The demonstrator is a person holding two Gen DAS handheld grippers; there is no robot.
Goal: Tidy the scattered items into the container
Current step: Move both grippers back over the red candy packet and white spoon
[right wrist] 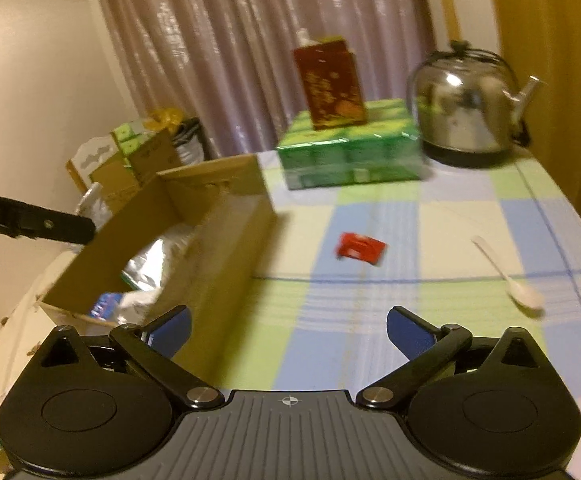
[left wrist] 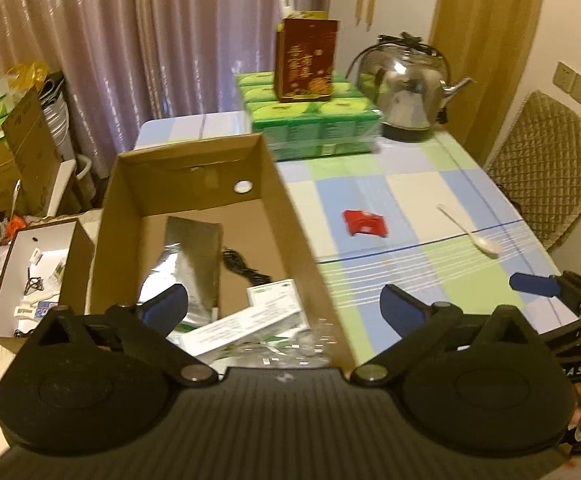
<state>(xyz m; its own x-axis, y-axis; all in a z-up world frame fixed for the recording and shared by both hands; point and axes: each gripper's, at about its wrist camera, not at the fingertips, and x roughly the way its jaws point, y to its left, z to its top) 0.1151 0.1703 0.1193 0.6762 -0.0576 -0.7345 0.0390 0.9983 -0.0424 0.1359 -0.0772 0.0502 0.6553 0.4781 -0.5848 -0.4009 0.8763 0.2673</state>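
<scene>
An open cardboard box [left wrist: 290, 216] [right wrist: 226, 248] stands at the table's left side, holding a silver foil bag [left wrist: 194, 256] [right wrist: 158, 260], a black cable [left wrist: 246, 268] and white packets [left wrist: 246, 324]. A red packet [left wrist: 365, 223] [right wrist: 360, 249] and a white plastic spoon [left wrist: 470, 230] [right wrist: 508, 276] lie on the checked cloth to its right. My left gripper [left wrist: 286, 304] is open over the box's near right wall, nothing between its fingers. My right gripper [right wrist: 288, 330] is open beside the box, empty; one of its blue fingertips [left wrist: 534, 284] shows in the left wrist view.
At the table's far end sit stacked green tissue packs [left wrist: 314, 120] [right wrist: 350, 152] with a red carton [left wrist: 306, 60] [right wrist: 330, 84] on top, and a steel kettle [left wrist: 406, 84] [right wrist: 466, 108]. A padded chair [left wrist: 546, 164] stands right; cartons [left wrist: 14, 152] clutter the floor left.
</scene>
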